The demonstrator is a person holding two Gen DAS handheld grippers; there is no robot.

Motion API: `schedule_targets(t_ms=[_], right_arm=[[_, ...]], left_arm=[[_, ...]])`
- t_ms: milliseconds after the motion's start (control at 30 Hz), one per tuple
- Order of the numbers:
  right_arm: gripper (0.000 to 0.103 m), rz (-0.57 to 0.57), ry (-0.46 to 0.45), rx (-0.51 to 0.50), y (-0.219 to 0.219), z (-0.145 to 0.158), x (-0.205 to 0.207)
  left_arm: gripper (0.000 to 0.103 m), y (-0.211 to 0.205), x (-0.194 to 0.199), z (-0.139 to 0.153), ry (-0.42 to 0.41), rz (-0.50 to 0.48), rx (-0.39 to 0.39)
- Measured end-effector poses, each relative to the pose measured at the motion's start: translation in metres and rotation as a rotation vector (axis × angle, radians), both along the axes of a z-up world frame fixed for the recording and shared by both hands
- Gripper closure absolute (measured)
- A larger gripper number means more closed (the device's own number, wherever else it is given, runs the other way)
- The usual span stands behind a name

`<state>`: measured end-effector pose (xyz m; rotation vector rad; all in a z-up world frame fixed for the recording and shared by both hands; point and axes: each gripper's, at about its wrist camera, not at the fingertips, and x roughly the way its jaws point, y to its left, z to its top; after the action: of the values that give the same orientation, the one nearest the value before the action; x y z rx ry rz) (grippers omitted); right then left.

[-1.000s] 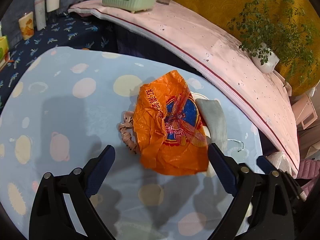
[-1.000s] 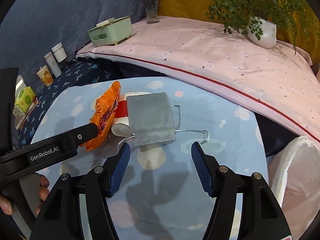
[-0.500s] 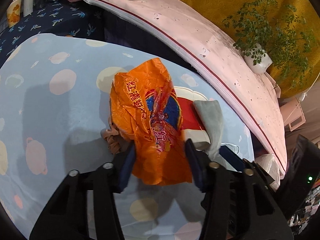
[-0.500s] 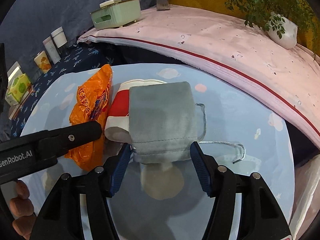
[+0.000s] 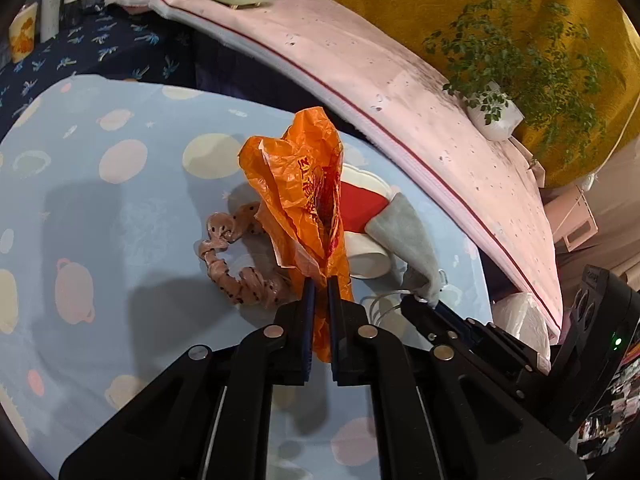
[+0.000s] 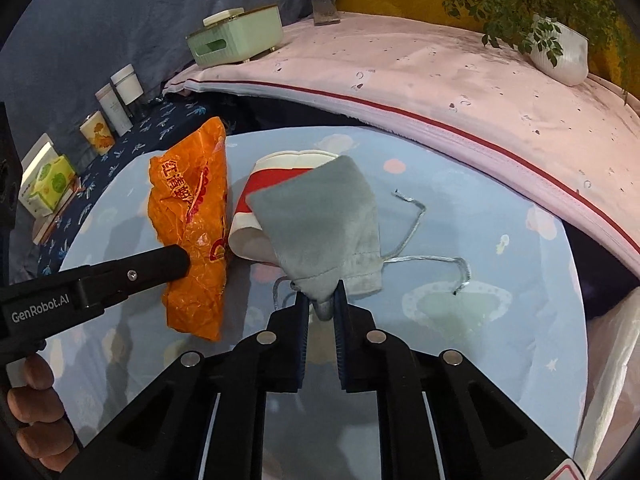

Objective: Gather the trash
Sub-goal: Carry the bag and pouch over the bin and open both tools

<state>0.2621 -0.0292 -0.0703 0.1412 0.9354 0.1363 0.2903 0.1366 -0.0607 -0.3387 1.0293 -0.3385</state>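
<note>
The left gripper (image 5: 319, 286), low in the centre of its own view, has just closed its jaws and now pinches the lower edge of the orange plastic bag (image 5: 304, 196), which stands crumpled above the fingertips. The right gripper (image 6: 322, 298) has likewise just closed and clamps the gathered mouth of the grey drawstring pouch (image 6: 320, 220), low centre in the right wrist view. Between bag and pouch lies a red and white paper cup (image 6: 256, 200) on its side, partly under the pouch. A brown dotted scrunchie (image 5: 236, 272) lies left of the bag on the blue spotted tablecloth (image 5: 120, 220). At the right edge, a white bag (image 6: 612, 360) shows. A green box (image 6: 236, 38) sits upper left on the pink cloth (image 6: 440, 80).
</note>
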Motion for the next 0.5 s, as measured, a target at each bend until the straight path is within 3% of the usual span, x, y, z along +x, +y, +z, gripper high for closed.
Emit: schedule_targets(t_ms=[233,500], right_arm=[[0.093,-0.068,-0.063,0.019,-0.031,0.036,-0.033],[0.093,-0.147,-0.132,0.023,-0.076,0.073,-0.077]], left_arm=[[0.097,-0.024,-0.025,0.033,-0.051,-0.039,0.005],[0.097,-0.079,-0.064,0.070,-0.113,-0.134,-0.002]])
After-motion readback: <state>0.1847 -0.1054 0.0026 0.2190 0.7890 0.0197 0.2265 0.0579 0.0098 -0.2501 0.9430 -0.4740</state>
